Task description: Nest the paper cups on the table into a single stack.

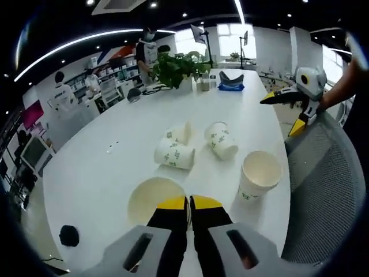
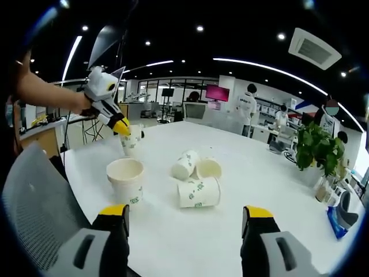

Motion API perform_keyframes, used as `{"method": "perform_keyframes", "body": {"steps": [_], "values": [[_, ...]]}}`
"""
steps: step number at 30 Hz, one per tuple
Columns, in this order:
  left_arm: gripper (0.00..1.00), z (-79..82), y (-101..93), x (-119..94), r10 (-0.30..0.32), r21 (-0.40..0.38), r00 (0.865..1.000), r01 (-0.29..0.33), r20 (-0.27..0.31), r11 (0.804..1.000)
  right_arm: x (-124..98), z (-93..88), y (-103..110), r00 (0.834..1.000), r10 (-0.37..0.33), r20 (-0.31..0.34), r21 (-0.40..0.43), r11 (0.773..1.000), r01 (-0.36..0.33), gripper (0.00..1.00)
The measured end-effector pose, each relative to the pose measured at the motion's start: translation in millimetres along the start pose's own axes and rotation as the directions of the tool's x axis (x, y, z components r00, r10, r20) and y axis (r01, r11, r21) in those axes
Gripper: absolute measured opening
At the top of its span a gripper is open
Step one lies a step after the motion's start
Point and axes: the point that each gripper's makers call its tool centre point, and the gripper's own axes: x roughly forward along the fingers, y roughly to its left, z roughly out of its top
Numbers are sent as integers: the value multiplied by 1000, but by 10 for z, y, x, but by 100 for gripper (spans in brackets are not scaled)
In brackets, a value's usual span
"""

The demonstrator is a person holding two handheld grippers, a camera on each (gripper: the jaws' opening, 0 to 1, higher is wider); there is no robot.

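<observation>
My left gripper is shut on the rim of an upright white paper cup near the table's edge. In the right gripper view that gripper holds the same cup at the far left. A second upright cup stands empty by the chair. Three cups lie on their sides mid-table: one, another, and a third. My right gripper is open over bare table, and it also appears raised at the right.
The white table runs long. A grey mesh chair sits at its edge. A potted plant and a blue item stand at the far end. People stand in the background.
</observation>
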Motion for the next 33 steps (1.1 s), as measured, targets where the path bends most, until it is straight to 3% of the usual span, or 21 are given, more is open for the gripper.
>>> {"method": "perform_keyframes", "body": {"steps": [11, 20, 33], "values": [[0, 413, -241, -169, -33, 13, 998, 33, 52, 999, -3, 7, 13, 1000, 3, 0, -2, 1000, -3, 81], [0, 653, -484, -218, -94, 53, 992, 90, 88, 995, -8, 23, 26, 1000, 3, -1, -3, 1000, -3, 81], [0, 731, -855, -163, -190, 99, 978, 181, 89, 979, -9, 23, 25, 1000, 1, -3, -5, 1000, -1, 80]]}}
